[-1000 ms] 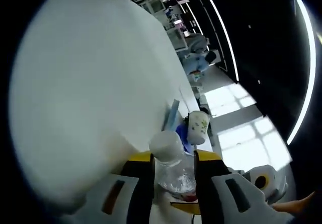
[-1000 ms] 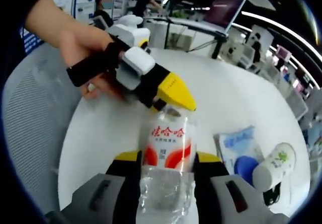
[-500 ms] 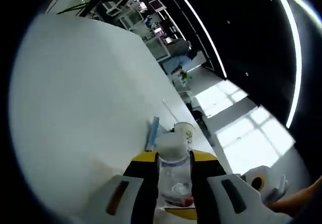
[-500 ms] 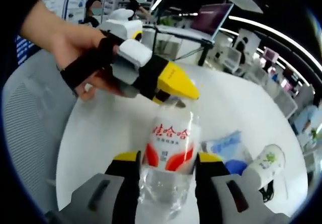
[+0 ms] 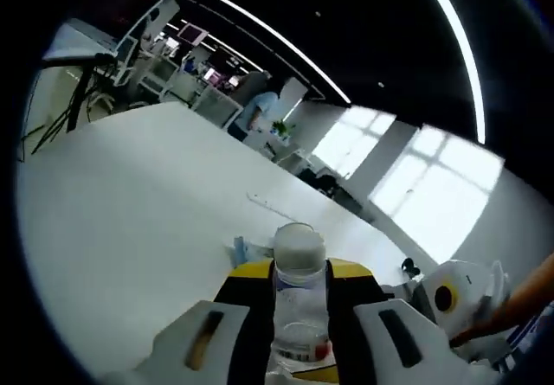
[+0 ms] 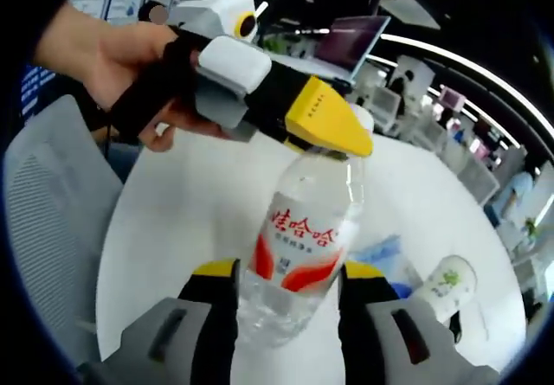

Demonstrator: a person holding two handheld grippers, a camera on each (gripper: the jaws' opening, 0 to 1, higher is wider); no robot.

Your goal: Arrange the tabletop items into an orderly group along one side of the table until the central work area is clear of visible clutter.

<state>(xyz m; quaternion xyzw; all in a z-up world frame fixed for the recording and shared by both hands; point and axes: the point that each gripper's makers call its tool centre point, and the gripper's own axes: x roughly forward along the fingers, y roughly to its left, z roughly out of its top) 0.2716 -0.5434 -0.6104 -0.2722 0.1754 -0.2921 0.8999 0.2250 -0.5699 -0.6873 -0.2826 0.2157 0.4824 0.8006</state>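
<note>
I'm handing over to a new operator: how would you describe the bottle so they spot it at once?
Start at the round white table. Held above it is a clear plastic bottle, its lower body between the right tongs and its neck in the yellow-tipped left tongs. Its red-and-white label sets it apart from the white cup and the blue packet lying behind.

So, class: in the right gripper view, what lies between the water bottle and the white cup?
A blue packet lies on the table between the water bottle and white cup.
</note>
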